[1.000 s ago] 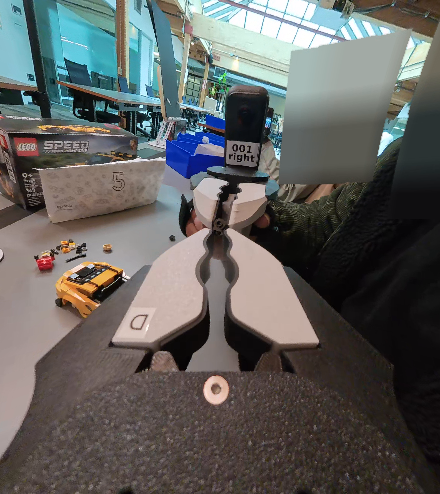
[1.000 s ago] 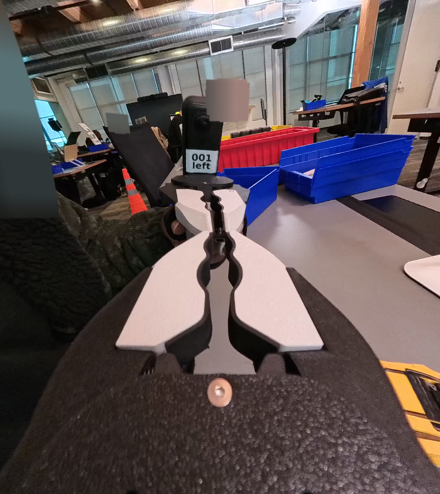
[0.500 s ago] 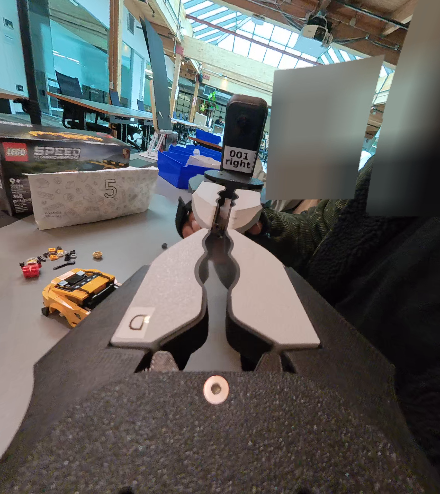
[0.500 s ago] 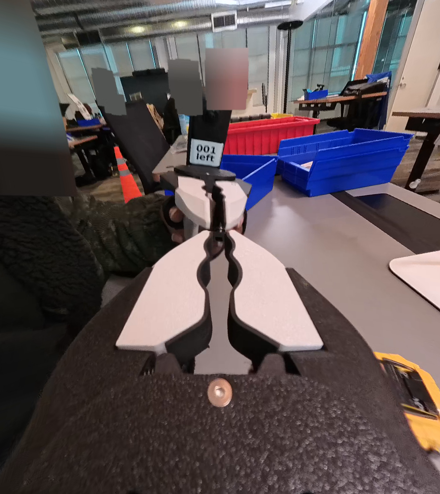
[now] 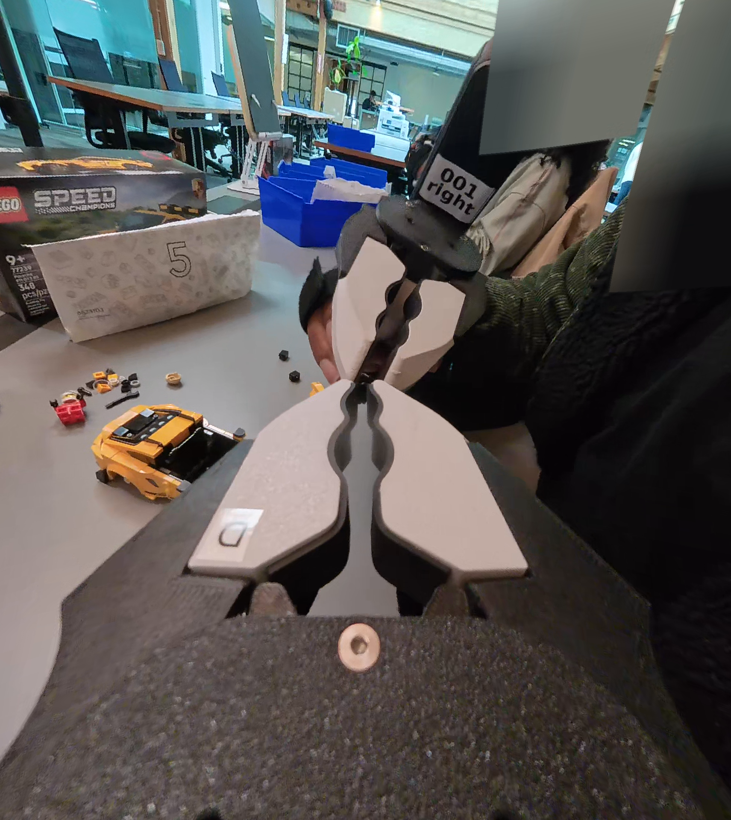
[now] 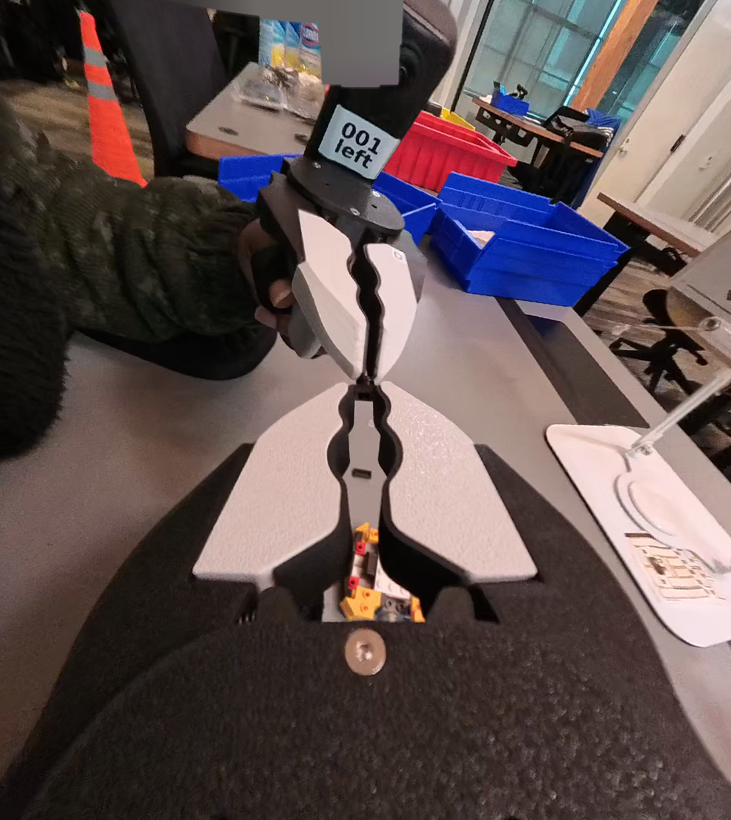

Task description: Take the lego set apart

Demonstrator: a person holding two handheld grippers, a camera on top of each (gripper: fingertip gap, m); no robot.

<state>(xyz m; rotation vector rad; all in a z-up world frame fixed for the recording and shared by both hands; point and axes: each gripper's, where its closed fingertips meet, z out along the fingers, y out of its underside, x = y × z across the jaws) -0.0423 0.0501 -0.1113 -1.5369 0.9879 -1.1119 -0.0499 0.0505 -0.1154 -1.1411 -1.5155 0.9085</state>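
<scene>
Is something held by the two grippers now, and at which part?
Both the left gripper and the right gripper pinch one small black piece, each at an opposite end.

Grey tabletop [image 5: 230, 355], loaded.
Yellow car [image 5: 150, 448], loose pieces [image 5: 101, 386], paper bag [image 5: 150, 275], box [image 5: 66, 199], blue bins [image 6: 527, 253] are carried.

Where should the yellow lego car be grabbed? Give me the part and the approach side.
Probably the yellow car, by its two long flanks, from above: it sits flat and low on the table, and those sides look parallel. Avoid the stripped black end. The left gripper is shut on a small black piece; release that first.
</scene>
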